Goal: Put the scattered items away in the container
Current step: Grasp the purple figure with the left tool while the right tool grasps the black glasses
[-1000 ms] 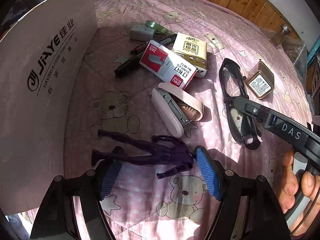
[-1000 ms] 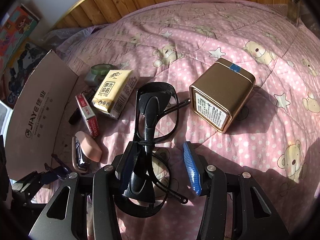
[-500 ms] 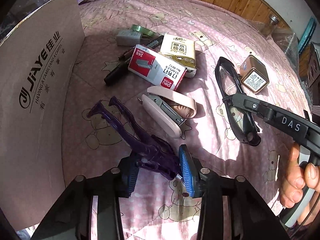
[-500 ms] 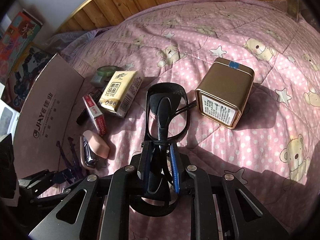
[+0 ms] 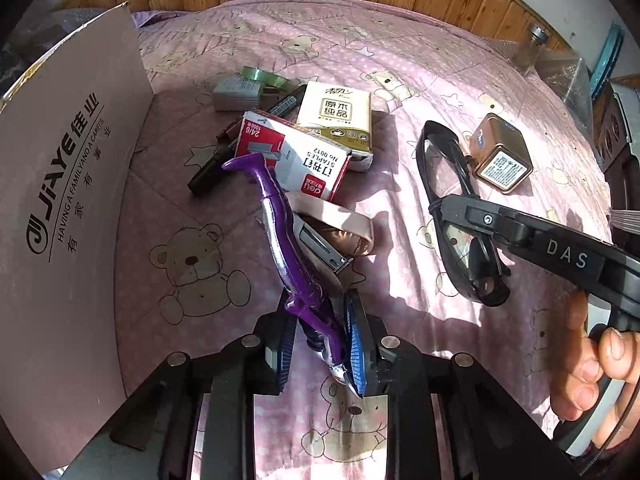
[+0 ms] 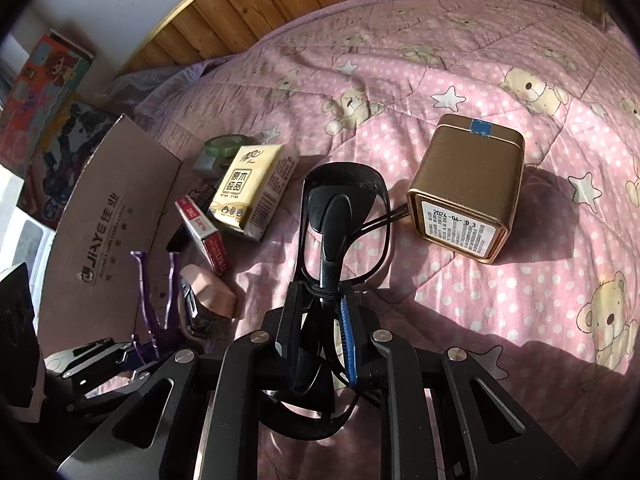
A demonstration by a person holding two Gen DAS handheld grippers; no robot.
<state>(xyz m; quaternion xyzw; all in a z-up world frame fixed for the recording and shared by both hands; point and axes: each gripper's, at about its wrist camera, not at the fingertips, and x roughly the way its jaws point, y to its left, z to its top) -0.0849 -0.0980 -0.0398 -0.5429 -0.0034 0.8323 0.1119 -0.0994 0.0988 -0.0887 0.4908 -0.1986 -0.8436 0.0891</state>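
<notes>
My left gripper (image 5: 320, 344) is shut on a purple toy figure (image 5: 280, 232), whose legs point up and away over the pink bear quilt. The figure (image 6: 154, 304) also shows at the lower left of the right wrist view. My right gripper (image 6: 320, 320) is shut on a pair of black glasses (image 6: 334, 220) near the folded temples. From the left wrist view, the glasses (image 5: 438, 127) hang from the right gripper (image 5: 448, 210), which a hand (image 5: 592, 368) holds. A cardboard box flap (image 5: 72, 200) printed JIAYE stands at the left.
On the quilt lie a red-and-white staples box (image 5: 296, 156), a tissue pack (image 5: 336, 116), a pink stapler (image 5: 332, 220), a black marker (image 5: 208, 172), green tape (image 5: 264, 76) and a grey box (image 5: 236, 92). A gold tin (image 6: 468, 184) sits right of the glasses. A wooden wall stands behind.
My left gripper closed on the purple figure and raised it, so its legs swung upward. My right gripper closed on the black glasses.
</notes>
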